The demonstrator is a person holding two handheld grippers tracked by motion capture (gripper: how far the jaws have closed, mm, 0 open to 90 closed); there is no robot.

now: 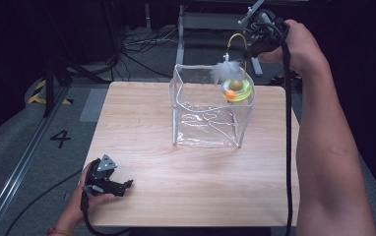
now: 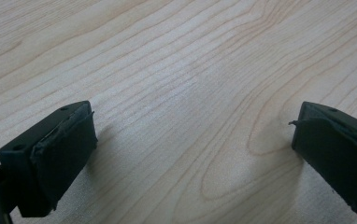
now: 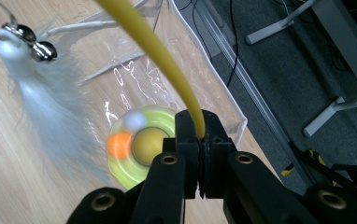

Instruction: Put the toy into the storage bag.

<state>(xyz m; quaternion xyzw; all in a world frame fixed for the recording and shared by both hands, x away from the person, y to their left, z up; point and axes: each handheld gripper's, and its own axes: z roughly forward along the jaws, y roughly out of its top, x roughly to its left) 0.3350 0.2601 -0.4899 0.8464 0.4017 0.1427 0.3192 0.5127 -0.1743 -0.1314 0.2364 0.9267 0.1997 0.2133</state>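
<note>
A: Tongs up high on the right! The right tongs (image 1: 255, 42) are clamped tight on the yellow wand (image 3: 155, 51) of a cat toy, and the right gripper view shows the wand pinched squarely between the two black jaws.

B: And the toy hangs from that wand, over the far right corner of the clear plastic box (image 1: 208, 105). Its yellow-green round base (image 1: 237, 90) sits at about the height of the box's top rim, with an orange ball (image 1: 230, 93) in its ring. I cannot tell whether the base touches the rim.

A: From the right gripper view there is a pale ball (image 3: 133, 120) in the ring too, right next to the orange one. A white feather tuft (image 1: 223, 71) dangles from the wand's curled end, with small silver bells (image 3: 34, 44) just above it.

B: What about the other side?

A: The left tongs (image 1: 127, 185) are low at the near left corner of the table (image 1: 141, 147), well apart from the box. The left gripper view shows the jaws spread wide over bare wood, with nothing between them.

B: The box itself stands upright near the far edge of the table, open at the top.
</note>
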